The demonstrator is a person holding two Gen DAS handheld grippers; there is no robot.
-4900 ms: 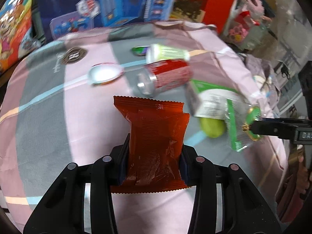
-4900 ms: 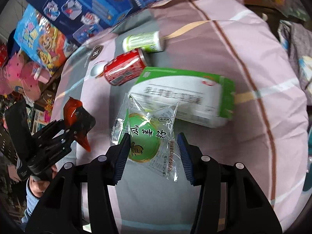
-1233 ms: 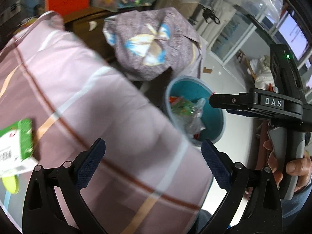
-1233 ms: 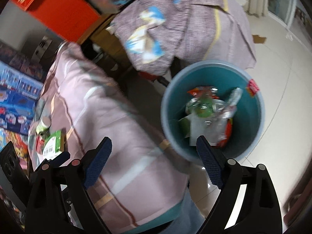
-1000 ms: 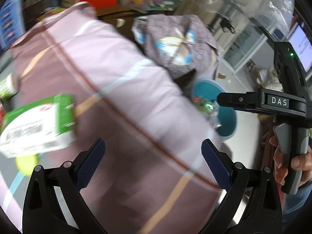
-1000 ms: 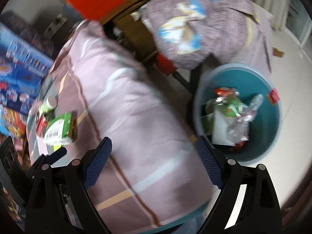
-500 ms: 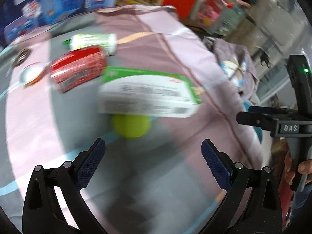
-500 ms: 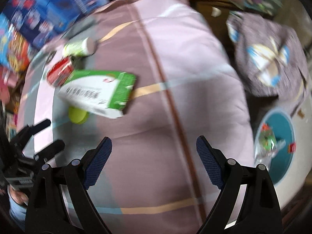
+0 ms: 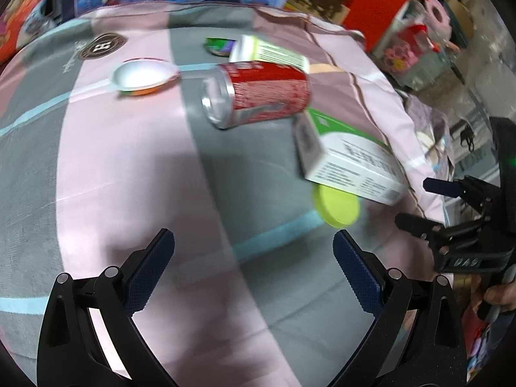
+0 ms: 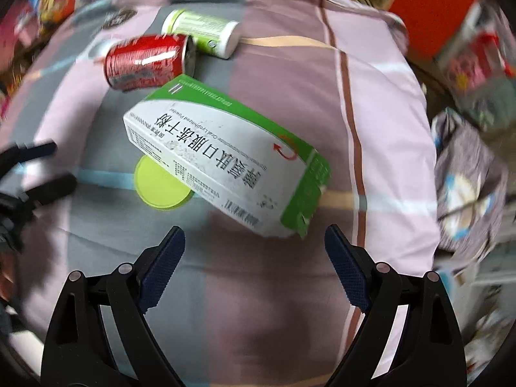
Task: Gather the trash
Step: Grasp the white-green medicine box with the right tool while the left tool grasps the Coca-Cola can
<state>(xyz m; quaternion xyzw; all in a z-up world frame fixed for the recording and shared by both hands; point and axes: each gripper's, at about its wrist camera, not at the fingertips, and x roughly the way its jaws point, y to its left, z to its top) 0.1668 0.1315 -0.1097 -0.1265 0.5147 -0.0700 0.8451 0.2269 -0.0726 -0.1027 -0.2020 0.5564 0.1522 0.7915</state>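
Box (image 10: 225, 161) green-white, tilted over yellow-green lid (image 10: 158, 187).

There is one red soda can (image 9: 258, 92), one green bottle (image 10: 201, 32), one green-and-white box (image 10: 225, 161), one yellow-green lid (image 10: 159, 187) and one white cup (image 9: 143, 77).

The left gripper (image 9: 253, 267) is wide apart and holds nothing above the striped blanket (image 9: 135, 174). Ahead, a red can (image 9: 258, 93) lies on its side, touching a green-white bottle (image 9: 269, 53) behind it. A green-white box (image 9: 348, 158) partly covers a yellow lid (image 9: 338, 206). The right gripper (image 9: 416, 201), also parted, is near the box.
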